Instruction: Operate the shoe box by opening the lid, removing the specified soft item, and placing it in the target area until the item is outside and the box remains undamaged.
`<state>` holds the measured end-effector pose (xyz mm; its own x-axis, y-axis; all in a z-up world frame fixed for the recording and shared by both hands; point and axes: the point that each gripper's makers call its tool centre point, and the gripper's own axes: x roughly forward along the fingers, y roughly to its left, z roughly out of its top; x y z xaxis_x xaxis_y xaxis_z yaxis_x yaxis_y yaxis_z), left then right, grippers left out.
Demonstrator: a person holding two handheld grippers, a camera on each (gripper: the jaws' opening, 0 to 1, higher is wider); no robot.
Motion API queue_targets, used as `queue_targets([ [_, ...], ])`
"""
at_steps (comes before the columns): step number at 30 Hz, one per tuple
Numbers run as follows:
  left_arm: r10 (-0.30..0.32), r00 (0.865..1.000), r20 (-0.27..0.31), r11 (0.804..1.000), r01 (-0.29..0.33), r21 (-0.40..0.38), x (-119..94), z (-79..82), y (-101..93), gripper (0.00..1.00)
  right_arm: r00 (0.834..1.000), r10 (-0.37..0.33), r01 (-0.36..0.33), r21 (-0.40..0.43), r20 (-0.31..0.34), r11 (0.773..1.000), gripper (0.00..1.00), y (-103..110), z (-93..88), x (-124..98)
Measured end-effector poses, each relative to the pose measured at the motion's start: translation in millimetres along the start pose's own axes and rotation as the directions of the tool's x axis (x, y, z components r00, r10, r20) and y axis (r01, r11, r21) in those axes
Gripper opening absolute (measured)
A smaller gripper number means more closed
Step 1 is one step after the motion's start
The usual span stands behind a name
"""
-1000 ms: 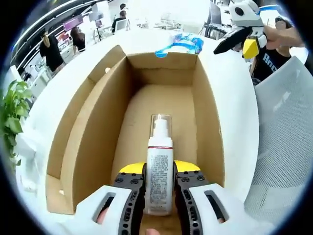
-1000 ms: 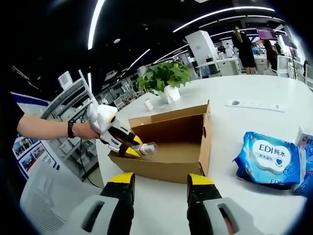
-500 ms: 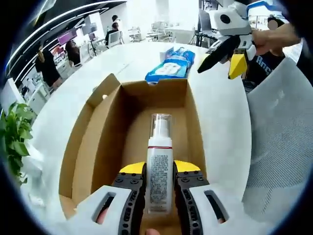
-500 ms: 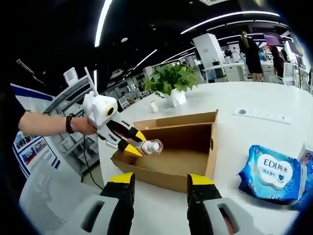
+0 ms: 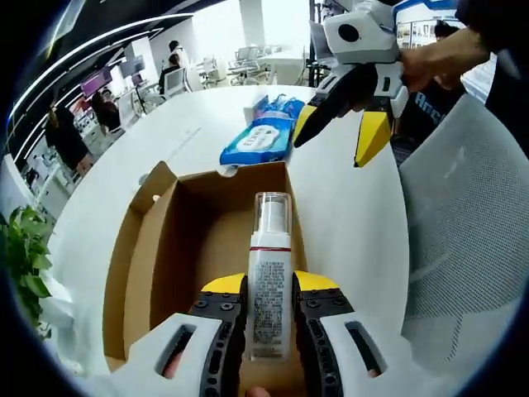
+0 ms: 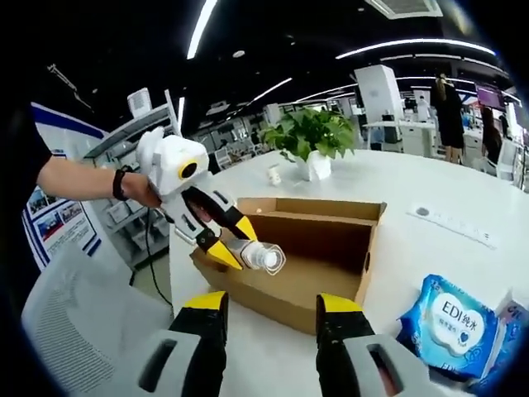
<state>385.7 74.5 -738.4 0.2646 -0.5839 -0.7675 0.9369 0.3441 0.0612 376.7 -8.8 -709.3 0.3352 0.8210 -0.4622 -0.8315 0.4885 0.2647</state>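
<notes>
Here the left gripper [image 5: 270, 299] pinches a white spray bottle [image 5: 269, 289] between its yellow-tipped jaws, pressed against both sides of the labelled body; the bottle's clear cap [image 5: 272, 213] points forward, and the bottle hangs above the open cardboard box [image 5: 157, 256], clear of its floor; in the right gripper view the same bottle [image 6: 256, 253] sits in the left gripper [image 6: 225, 240] over the box's [image 6: 331, 248] near-left corner. The right gripper [image 6: 271, 308] has its jaws spread with nothing between them; it hovers over the white table [image 6: 413, 186] just outside the box; in the left gripper view it [image 5: 339, 124] hangs above the table beyond the box. A blue pack of wipes [image 6: 453, 324] lies on the table beside the box; a potted plant [image 6: 312, 136] stands further back.
</notes>
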Motion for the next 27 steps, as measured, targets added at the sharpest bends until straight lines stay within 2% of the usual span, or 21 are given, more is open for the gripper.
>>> queue_targets([
  [13, -0.074, 0.996, 0.046, 0.994, 0.070, 0.086, -0.5, 31.7, -23.6, 0.20, 0.999, 0.041, -0.040, -0.116, 0.010, 0.992, 0.36, 7.5, 11.9, -0.2],
  [20, -0.135, 0.990, 0.052, 0.985, 0.128, 0.116, 2.2, 38.6, -38.2, 0.20, 0.997, 0.070, -0.077, -0.210, -0.041, 0.975, 0.36, 15.0, 4.8, -0.7],
  [27, -0.190, 0.980, 0.063, 0.973, 0.179, 0.143, 0.8, 45.0, -51.8, 0.20, 0.989, 0.126, -0.140, -0.251, -0.070, 0.958, 0.33, 23.2, 1.3, -1.1],
])
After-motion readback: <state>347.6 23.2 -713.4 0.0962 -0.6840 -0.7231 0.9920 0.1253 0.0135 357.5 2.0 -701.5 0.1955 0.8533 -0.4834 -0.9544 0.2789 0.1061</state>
